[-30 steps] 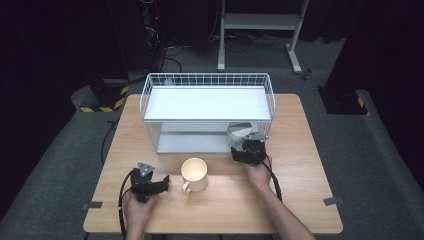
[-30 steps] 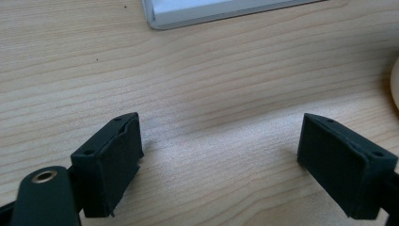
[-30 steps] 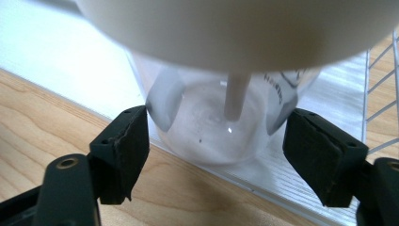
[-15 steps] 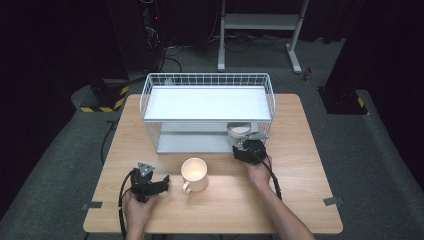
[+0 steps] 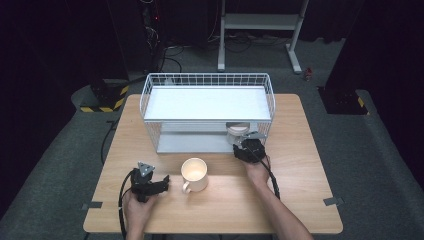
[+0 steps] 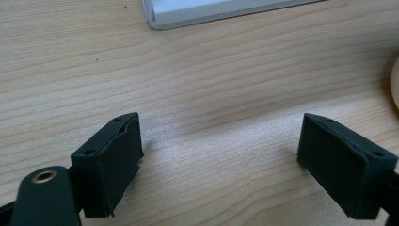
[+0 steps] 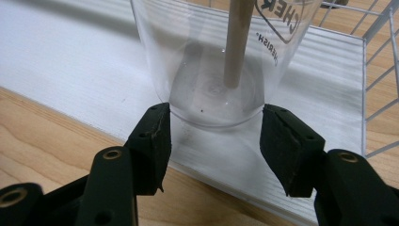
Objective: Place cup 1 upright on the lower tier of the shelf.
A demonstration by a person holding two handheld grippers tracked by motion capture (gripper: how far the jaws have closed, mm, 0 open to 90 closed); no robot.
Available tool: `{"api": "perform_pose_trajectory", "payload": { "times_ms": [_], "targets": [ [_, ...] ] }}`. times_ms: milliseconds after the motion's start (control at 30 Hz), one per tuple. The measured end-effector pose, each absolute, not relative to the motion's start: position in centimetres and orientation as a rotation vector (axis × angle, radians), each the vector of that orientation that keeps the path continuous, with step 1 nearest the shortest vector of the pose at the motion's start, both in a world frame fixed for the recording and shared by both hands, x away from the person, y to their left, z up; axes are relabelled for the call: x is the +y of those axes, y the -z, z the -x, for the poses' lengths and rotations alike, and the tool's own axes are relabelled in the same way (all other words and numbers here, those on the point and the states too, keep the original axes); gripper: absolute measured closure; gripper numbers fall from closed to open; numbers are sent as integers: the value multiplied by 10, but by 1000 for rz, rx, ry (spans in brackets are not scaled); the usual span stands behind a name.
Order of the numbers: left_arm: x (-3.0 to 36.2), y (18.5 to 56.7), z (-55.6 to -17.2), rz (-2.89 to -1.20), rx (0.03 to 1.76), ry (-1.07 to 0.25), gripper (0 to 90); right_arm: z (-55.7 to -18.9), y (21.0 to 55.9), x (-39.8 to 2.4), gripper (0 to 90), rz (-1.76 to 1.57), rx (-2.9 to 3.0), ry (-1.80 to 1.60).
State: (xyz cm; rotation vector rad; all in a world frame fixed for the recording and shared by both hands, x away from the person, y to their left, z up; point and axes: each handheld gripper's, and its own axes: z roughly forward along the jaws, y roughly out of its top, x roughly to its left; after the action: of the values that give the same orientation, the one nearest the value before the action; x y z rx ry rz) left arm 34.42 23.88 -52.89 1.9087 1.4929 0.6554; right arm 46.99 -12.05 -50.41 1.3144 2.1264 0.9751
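Since the earlier frames nothing on the table is seen to have shifted; only the jaws of the right gripper have just been closing, and a clear plastic cup is caught between them, its base touched by both pads. The cup is stood upright on the white lower shelf of the wire rack, at the rack's 5 o'clock corner, and a wooden stick is held inside it, resting on its bottom. Black lettering is printed on the cup's wall. The rack's wire side is seen at 3 o'clock of the cup, just beside it, and the upper shelf is spread above it.

The left gripper is held over bare wooden table, its jaws spread wide with nothing between them. A cream mug is placed between the two grippers, at 3 o'clock of the left one and at 8 o'clock of the right, apart from both.
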Motion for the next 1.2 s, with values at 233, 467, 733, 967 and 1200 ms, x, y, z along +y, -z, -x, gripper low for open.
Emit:
{"api": "perform_pose_trajectory", "payload": {
  "times_ms": [233,467,733,967,1200],
  "targets": [
    [239,529,-344,-1907,1493,-657,146,-476,499,-118,444,-1352,2110,-1005],
    [239,529,-344,-1907,1493,-657,146,-481,503,-117,455,-1376,2117,-1004],
    [239,529,-344,-1907,1493,-657,146,-488,499,-111,485,-1421,2091,-1026],
    [239,529,-344,-1907,1493,-657,146,-492,498,-103,518,-1440,2079,-1020],
    [239,529,-344,-1909,1493,-655,146,-497,497,-98,545,-1433,2054,-1002]
  ]
}}
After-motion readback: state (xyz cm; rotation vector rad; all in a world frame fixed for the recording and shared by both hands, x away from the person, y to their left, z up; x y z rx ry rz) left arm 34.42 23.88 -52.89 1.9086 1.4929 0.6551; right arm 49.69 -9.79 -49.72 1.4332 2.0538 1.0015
